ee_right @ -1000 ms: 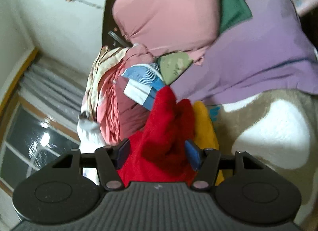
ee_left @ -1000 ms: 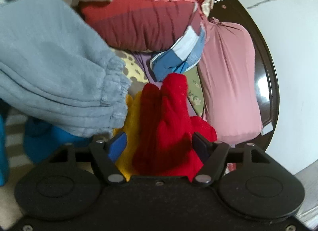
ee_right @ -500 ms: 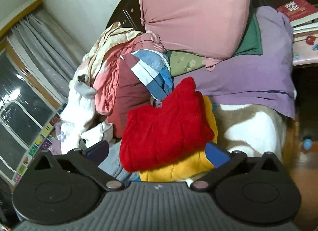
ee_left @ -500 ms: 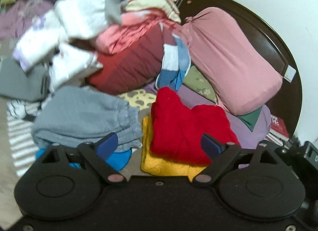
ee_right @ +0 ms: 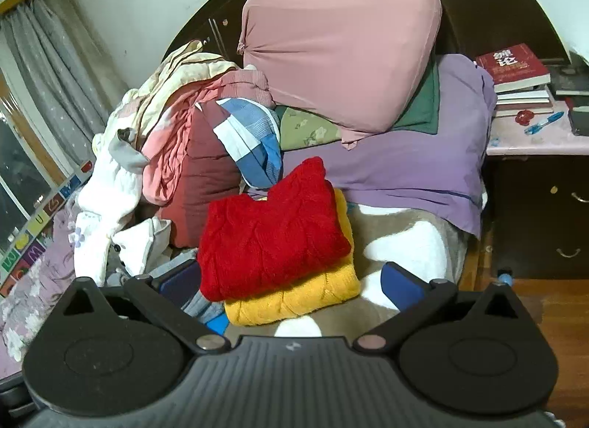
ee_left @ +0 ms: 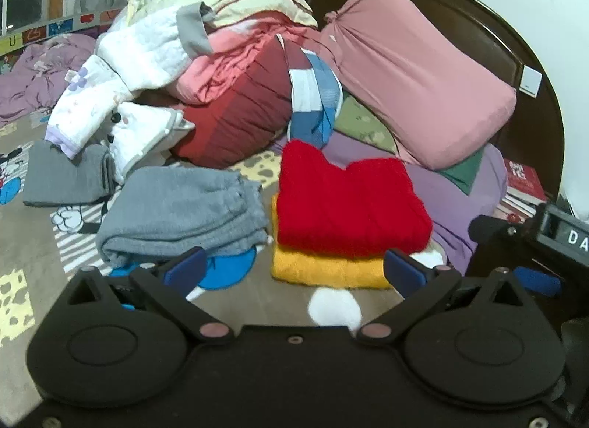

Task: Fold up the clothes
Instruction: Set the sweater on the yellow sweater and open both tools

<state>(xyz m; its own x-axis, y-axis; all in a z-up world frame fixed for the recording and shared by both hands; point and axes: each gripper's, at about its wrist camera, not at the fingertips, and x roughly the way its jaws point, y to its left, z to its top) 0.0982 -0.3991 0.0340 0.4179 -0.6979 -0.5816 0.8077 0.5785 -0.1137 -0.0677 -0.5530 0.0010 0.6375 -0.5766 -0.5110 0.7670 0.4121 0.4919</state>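
Both hand-held grippers, left [ee_left: 294, 267] and right [ee_right: 291, 280], are backing off wide open and empty, leaving the soft, bulky red sweater [ee_left: 346, 203] folded on the yellow one [ee_left: 327, 267] at frame centre, which I'm judging best pinched at its folded edge.

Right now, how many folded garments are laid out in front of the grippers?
3: red sweater stacked on the yellow sweater, and the grey garment beside them on the left. Another grey piece lies further left; more may be hidden in the unfolded pile.
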